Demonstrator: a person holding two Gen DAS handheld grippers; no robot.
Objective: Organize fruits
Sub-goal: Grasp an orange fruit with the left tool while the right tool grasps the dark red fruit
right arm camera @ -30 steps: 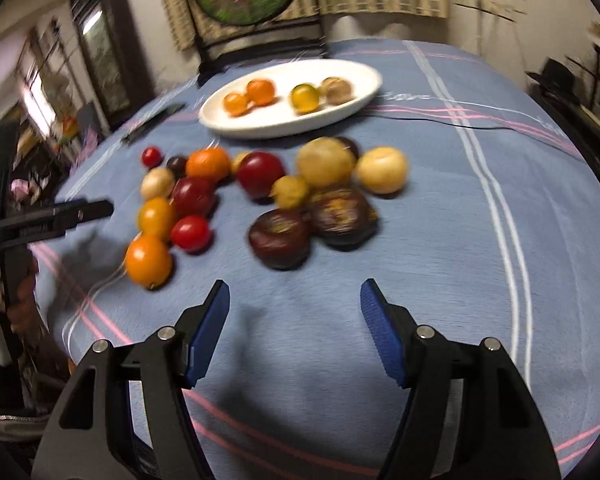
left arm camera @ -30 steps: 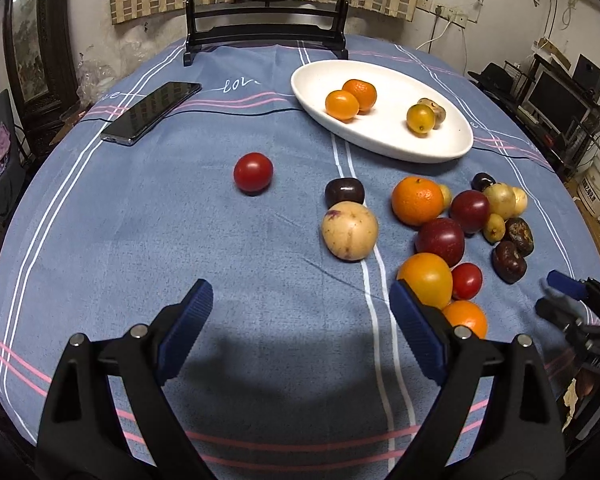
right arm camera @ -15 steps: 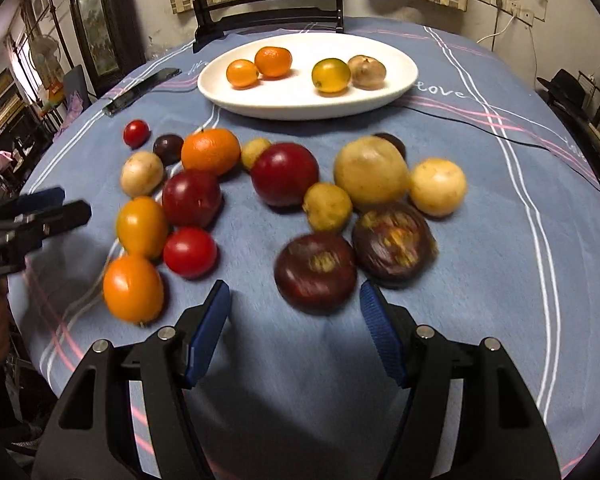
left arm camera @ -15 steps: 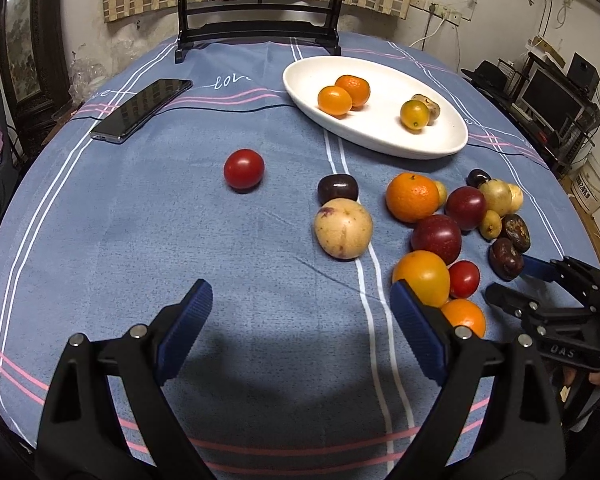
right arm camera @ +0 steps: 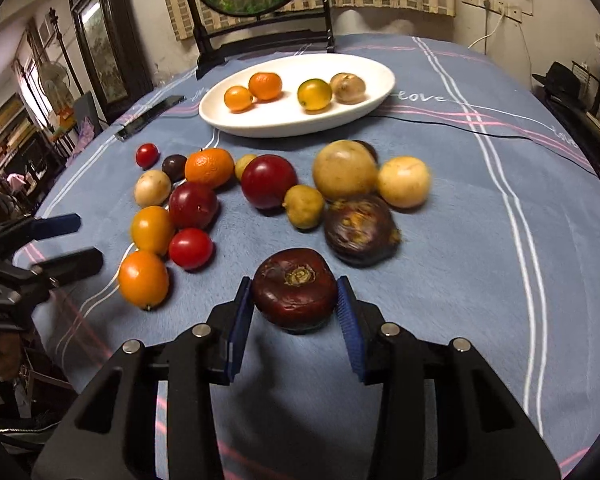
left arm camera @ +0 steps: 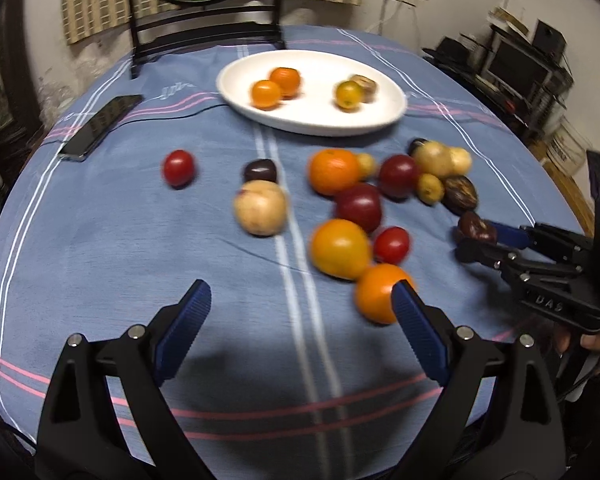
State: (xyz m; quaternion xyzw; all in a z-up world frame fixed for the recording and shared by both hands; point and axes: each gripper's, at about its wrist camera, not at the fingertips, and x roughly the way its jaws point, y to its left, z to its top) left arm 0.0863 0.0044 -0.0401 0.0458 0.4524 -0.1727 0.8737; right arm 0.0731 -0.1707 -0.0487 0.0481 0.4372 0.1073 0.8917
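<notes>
The right gripper [right arm camera: 296, 308] has a dark, wrinkled purple fruit [right arm camera: 295, 289] between its jaws, which are closing on it; both blue pads [right arm camera: 346, 312] sit against the fruit's sides, and the fruit rests on the blue striped cloth of the surface [right arm camera: 460, 280]; just beyond the jaws lies a second dark fruit [right arm camera: 360, 230], with a small yellow fruit [right arm camera: 304, 206] and two larger pale ones beside it; off to the left of those jaws are red and orange fruits, an orange one [right arm camera: 143, 279] nearest.

The left gripper [left arm camera: 300, 312] hangs above the cloth with its jaws spread wide and nothing between them; an orange fruit [left arm camera: 376, 294] lies just beside its right pad; a pale round fruit [left arm camera: 260, 208] sits ahead of the gap.

Well beyond both, a white oval plate [right arm camera: 380, 80] carries four small fruits; a dark phone [left arm camera: 100, 126] lies far left.
</notes>
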